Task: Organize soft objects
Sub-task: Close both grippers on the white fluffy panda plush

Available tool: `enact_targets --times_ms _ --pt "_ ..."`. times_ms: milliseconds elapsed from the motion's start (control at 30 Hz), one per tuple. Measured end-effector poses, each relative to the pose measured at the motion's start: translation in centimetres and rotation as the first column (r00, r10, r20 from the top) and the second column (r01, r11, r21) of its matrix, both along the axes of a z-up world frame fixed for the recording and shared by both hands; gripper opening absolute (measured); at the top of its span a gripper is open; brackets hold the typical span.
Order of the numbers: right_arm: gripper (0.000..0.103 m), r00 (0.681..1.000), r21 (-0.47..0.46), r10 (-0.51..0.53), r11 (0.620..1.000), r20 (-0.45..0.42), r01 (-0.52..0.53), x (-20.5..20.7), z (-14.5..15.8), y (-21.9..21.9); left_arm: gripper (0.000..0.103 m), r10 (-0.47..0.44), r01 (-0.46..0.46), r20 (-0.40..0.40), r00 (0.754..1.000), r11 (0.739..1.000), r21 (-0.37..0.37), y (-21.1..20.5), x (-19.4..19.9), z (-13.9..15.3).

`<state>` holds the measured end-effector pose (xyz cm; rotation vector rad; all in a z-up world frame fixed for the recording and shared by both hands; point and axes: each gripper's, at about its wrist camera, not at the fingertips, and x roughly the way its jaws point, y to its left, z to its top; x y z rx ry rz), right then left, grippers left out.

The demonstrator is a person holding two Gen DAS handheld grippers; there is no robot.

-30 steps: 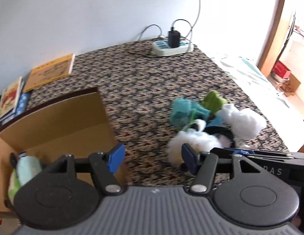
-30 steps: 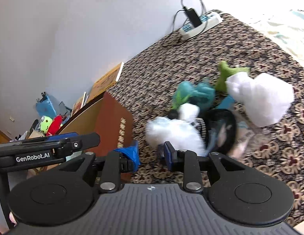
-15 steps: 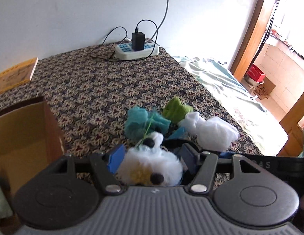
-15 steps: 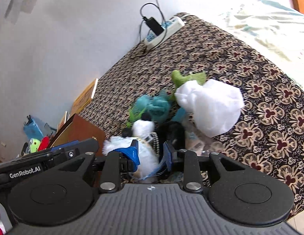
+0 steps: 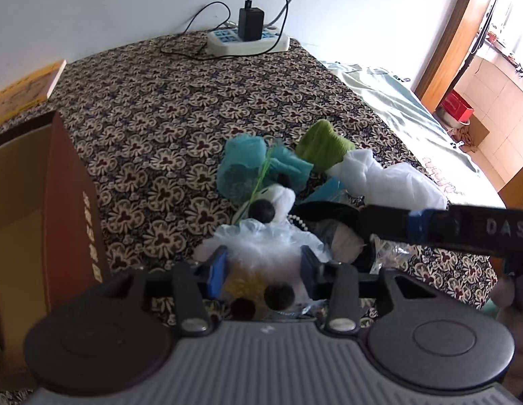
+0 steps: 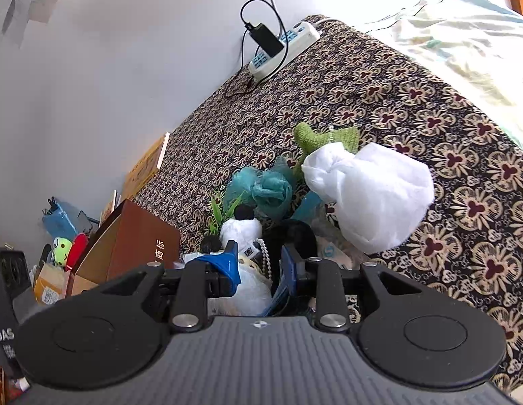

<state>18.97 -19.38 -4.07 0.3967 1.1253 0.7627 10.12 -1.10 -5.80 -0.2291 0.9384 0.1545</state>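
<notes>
**A:** What is different from a moment ago in the left wrist view?

**B:** The left gripper (image 5: 263, 266) has come down over the pile. Before, the fluffy white toy (image 5: 261, 253) sat ahead of it. Now the toy is between its blue pads. The jaws have just been closing, and the pads press into the white fluff on both sides.

**A:** Where is the toy?

**B:** On the flowery cloth (image 5: 153, 108), at the near end of the pile, just right of the cardboard box (image 5: 55, 209). Behind it are a teal net puff (image 5: 248, 165), a green knit thing (image 5: 324, 145) and a white bag (image 5: 393, 179). A power strip (image 5: 248, 42) lies far back by the wall, and a yellow book (image 5: 25, 91) at the left.

**A:** And the right wrist view?

**B:** The right gripper (image 6: 259, 266) has slid closer to the same pile. Its fingers are a little apart. A string of white beads (image 6: 266, 260) and white fluff show in the gap, but I cannot tell if the pads are pinching anything.

**A:** What else is there?

**B:** The white bag (image 6: 373, 195) sits ahead on the right, touching the green knit thing (image 6: 315, 138). The box (image 6: 133, 236) is at the left.
</notes>
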Motion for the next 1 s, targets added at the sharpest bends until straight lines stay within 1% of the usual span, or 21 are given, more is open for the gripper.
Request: enact_targets --times_ms 167,400,433,500,567,633,700,800,867,933,1000 --pt "0.012 0.999 0.018 0.046 0.999 -0.011 -0.045 0.2 -0.1 1.2 0.041 -0.012 0.012 -0.022 1.0 1.0 -0.009 -0.4 -1.4 -0.2" --pt "0.012 0.987 0.016 0.154 0.988 -0.039 -0.153 -0.7 -0.8 3.2 0.038 -0.026 0.024 -0.052 0.998 0.999 -0.034 0.1 -3.3 -1.0" --pt "0.012 0.985 0.014 0.167 0.986 -0.042 -0.166 -0.9 -0.9 3.4 0.033 -0.03 0.028 -0.059 0.998 0.999 -0.025 0.1 -3.5 -1.3" --pt "0.012 0.98 0.007 0.192 0.981 -0.043 -0.192 -1.3 -0.9 4.0 0.028 -0.035 0.035 -0.08 0.996 0.999 0.0 0.0 -3.8 -1.9" --pt "0.012 0.974 -0.016 0.22 0.975 -0.052 -0.221 -1.6 -1.2 4.6 0.027 -0.037 0.037 -0.088 0.995 0.999 -0.006 0.2 -4.2 -2.4" --pt "0.012 0.971 -0.036 0.232 0.972 -0.052 -0.234 -2.0 -1.5 4.9 0.027 -0.048 0.047 -0.068 0.997 0.999 -0.005 0.3 -4.7 -2.0" --pt "0.012 0.972 -0.046 0.23 0.972 -0.057 -0.232 -2.2 -1.7 5.0 0.027 -0.065 0.066 -0.029 0.997 0.998 0.018 0.2 -5.3 -1.2" --pt "0.012 0.976 -0.001 0.214 0.977 -0.025 -0.214 -1.8 -0.6 4.4 0.027 -0.102 0.101 0.01 0.995 0.994 0.033 0.2 -6.0 -0.2" --pt "0.012 0.978 0.019 0.207 0.978 -0.004 -0.207 -1.2 0.3 4.2 0.033 -0.115 0.114 0.035 0.993 0.993 0.041 0.1 -6.2 0.5" --pt "0.012 0.982 0.033 0.186 0.982 0.018 -0.187 -0.5 1.0 4.0 0.047 -0.12 0.117 0.059 0.991 0.992 0.053 0.1 -6.1 1.1" --pt "0.012 0.987 0.028 0.156 0.987 0.026 -0.157 0.3 1.3 4.5 0.047 -0.116 0.112 0.076 0.99 0.992 0.059 0.3 -5.7 1.5"
